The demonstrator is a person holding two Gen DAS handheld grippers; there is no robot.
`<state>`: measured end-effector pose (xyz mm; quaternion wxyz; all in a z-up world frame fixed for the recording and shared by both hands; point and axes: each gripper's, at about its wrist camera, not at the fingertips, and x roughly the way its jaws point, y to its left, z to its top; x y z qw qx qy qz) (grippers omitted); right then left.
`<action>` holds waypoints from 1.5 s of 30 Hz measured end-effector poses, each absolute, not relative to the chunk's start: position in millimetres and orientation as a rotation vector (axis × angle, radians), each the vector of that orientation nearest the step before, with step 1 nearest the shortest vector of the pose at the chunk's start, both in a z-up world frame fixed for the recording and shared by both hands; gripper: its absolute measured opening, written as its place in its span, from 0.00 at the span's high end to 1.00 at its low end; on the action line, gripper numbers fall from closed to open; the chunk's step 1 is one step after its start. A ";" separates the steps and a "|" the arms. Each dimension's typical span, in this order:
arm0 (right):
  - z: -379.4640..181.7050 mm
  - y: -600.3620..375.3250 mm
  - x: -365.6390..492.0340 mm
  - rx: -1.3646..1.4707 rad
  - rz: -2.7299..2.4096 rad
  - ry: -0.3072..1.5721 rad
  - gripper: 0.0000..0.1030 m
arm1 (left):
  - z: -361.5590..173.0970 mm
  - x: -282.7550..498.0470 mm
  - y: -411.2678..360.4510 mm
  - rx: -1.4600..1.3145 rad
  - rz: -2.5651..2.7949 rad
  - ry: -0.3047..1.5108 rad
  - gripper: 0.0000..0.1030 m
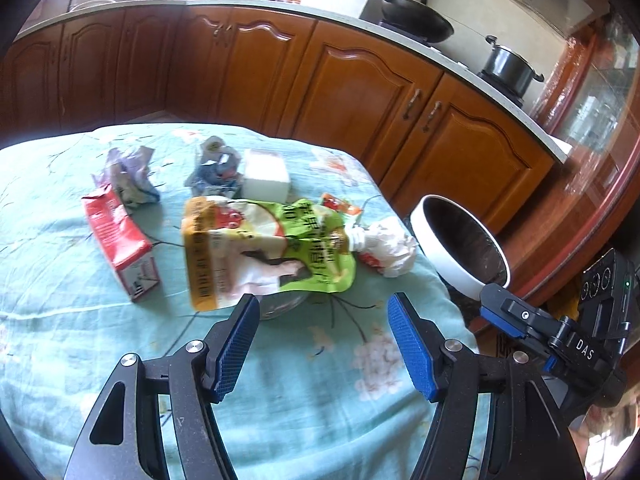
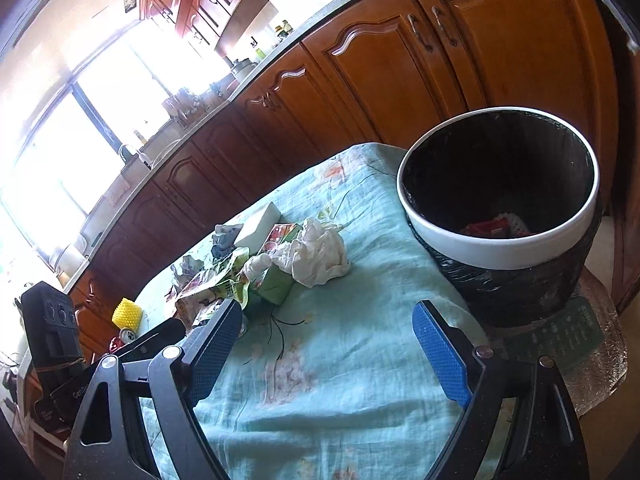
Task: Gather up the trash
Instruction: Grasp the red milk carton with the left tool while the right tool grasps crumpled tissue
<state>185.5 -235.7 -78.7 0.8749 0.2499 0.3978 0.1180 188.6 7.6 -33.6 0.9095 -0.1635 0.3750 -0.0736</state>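
Trash lies on a teal flowered tablecloth (image 1: 304, 392). It includes a green and yellow spout pouch (image 1: 272, 252), a red carton (image 1: 120, 240), a crumpled white tissue (image 1: 390, 248), a white block (image 1: 266, 174) and two crumpled wrappers (image 1: 132, 172). My left gripper (image 1: 323, 308) hovers open just short of the pouch, with nothing between its fingers. A white-rimmed bin (image 2: 500, 240) with a black liner stands off the table's right corner, red scraps at its bottom. My right gripper (image 2: 328, 312) is open and empty over bare cloth, between the tissue (image 2: 320, 256) and the bin.
Brown wooden kitchen cabinets (image 1: 352, 88) run behind the table, with a wok (image 1: 416, 16) and a pot (image 1: 508, 68) on the counter. The bin stands on a silvery mat (image 2: 600, 360) beside the table. A yellow ribbed object (image 2: 127, 312) sits past the table's far left.
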 end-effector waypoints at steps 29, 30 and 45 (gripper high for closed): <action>-96.4 -191.4 248.4 0.412 0.243 0.875 0.15 | -44.4 219.5 107.3 -0.438 0.185 0.811 0.36; -98.2 -190.6 253.1 0.410 0.242 0.880 0.17 | -45.9 224.6 108.5 -0.433 0.196 0.816 0.36; -104.0 -179.5 257.4 0.358 0.275 0.896 0.73 | -58.2 221.7 104.8 -0.367 0.141 0.828 0.67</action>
